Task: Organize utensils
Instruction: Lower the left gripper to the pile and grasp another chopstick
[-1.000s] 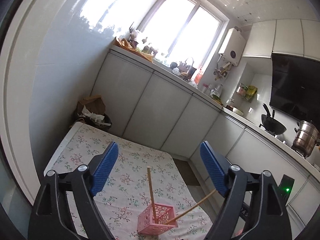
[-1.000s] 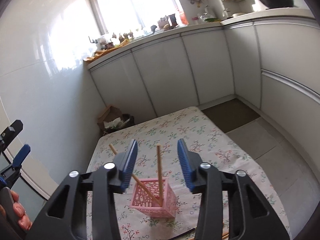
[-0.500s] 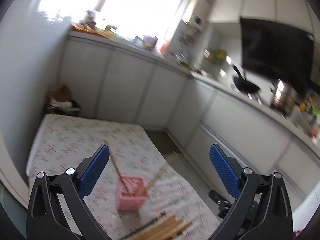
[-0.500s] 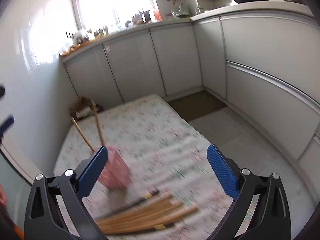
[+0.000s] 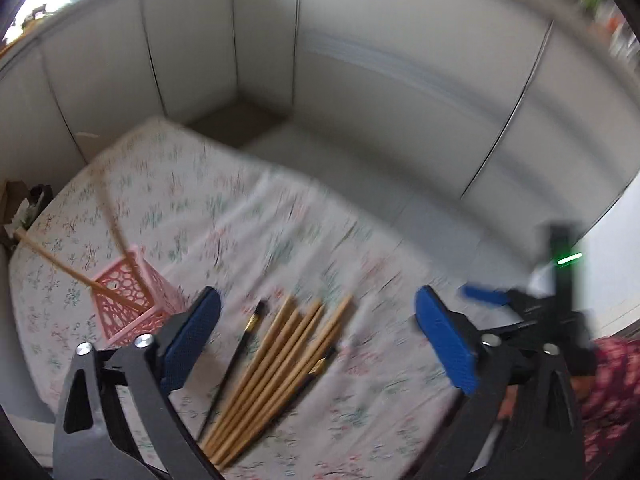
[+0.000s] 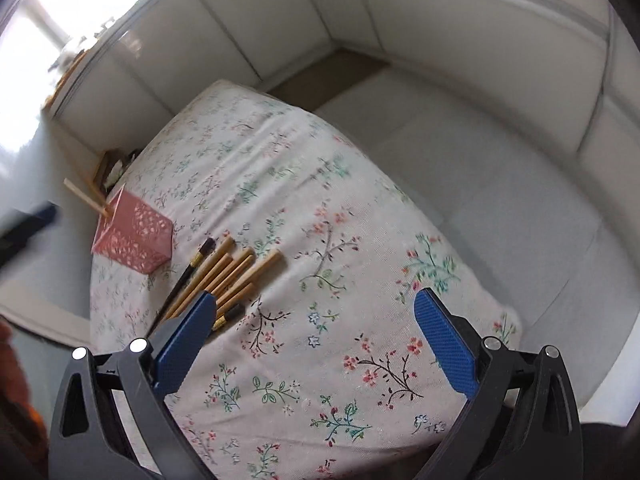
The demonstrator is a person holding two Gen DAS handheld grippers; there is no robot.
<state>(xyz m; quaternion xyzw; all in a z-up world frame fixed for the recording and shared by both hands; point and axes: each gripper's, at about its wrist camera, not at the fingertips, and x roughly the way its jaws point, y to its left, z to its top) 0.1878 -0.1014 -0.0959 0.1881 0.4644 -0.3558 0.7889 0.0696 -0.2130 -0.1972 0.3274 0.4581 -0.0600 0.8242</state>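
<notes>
hovering over loose chopsticks – left gripper wide, nothing between.

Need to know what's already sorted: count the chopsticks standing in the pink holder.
2. Both lean in the pink holder at the cloth's left: one chopstick tilts far left, the other chopstick stands steeper beside it.

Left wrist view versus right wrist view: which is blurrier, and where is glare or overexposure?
Left wrist view: motion blur smears the floral tablecloth and white cabinets, though the loose wooden chopsticks stay readable. Right wrist view: mostly sharp on the pink perforated holder, with the window blown out top left; fisheye bends the cabinet lines in both.
</notes>
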